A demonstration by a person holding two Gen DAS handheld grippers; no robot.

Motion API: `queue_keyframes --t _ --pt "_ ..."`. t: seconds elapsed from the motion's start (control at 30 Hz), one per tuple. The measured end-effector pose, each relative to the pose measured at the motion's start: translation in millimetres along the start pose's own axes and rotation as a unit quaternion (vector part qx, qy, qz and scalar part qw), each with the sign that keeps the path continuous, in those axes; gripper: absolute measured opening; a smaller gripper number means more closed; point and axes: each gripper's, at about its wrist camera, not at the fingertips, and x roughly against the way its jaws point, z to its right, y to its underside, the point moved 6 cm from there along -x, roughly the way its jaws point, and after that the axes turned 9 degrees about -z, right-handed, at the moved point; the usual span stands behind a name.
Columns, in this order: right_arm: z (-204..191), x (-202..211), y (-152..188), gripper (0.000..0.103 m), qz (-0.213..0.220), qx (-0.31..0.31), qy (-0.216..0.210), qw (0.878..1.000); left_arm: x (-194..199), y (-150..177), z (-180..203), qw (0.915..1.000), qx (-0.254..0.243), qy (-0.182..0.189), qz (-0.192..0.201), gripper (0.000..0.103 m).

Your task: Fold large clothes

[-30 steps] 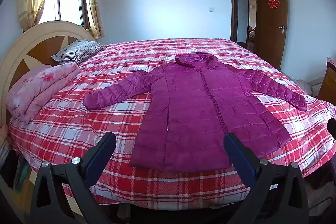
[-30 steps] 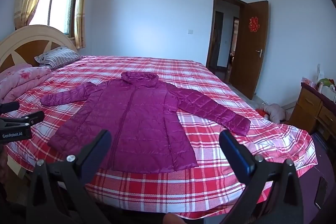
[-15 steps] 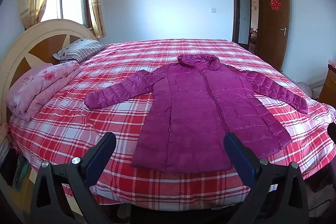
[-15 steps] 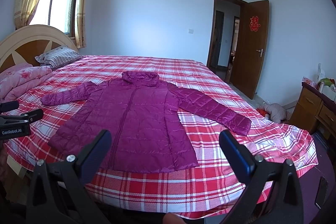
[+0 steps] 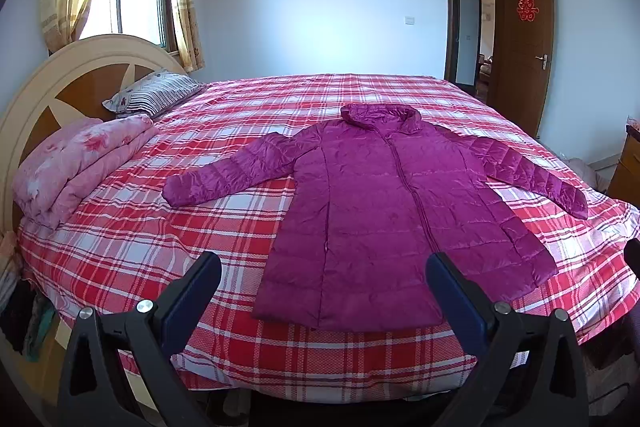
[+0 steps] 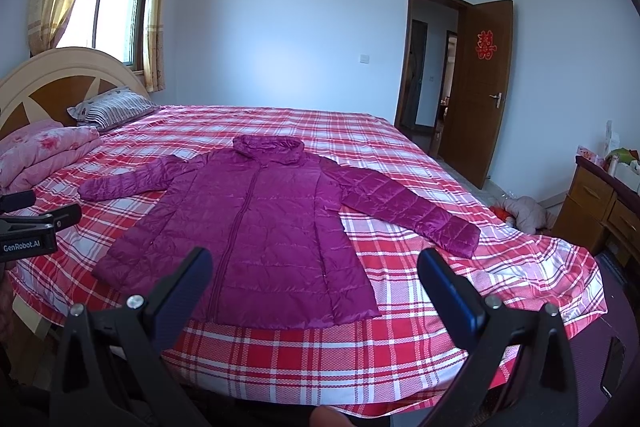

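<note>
1. The left tool [image 5: 323,277] and right tool [image 6: 315,269] hang at the bed's near edge, fingers spread wide, gripping nothing.
2. A purple quilted coat [image 5: 384,215] lies flat on the red plaid bed [image 5: 132,247], sleeves outstretched.
3. Beyond, a folded pink quilt [image 5: 80,163] rests by the headboard [image 5: 60,87].
</note>
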Motion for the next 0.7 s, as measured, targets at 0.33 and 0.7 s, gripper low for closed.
queue_keyframes --t 0.33,0.7 --pt "-2.0 -1.7 1.9 0.103 -0.001 0.0 -0.003 1.0 -1.0 -0.5 -2.0 1.0 0.002 0.0 -0.001 0.102" --pt "-3.9 -2.5 2.6 0.103 -0.002 0.0 -0.004 1.0 -2.9 -0.4 -5.2 1.0 0.006 0.0 -0.002 0.102"
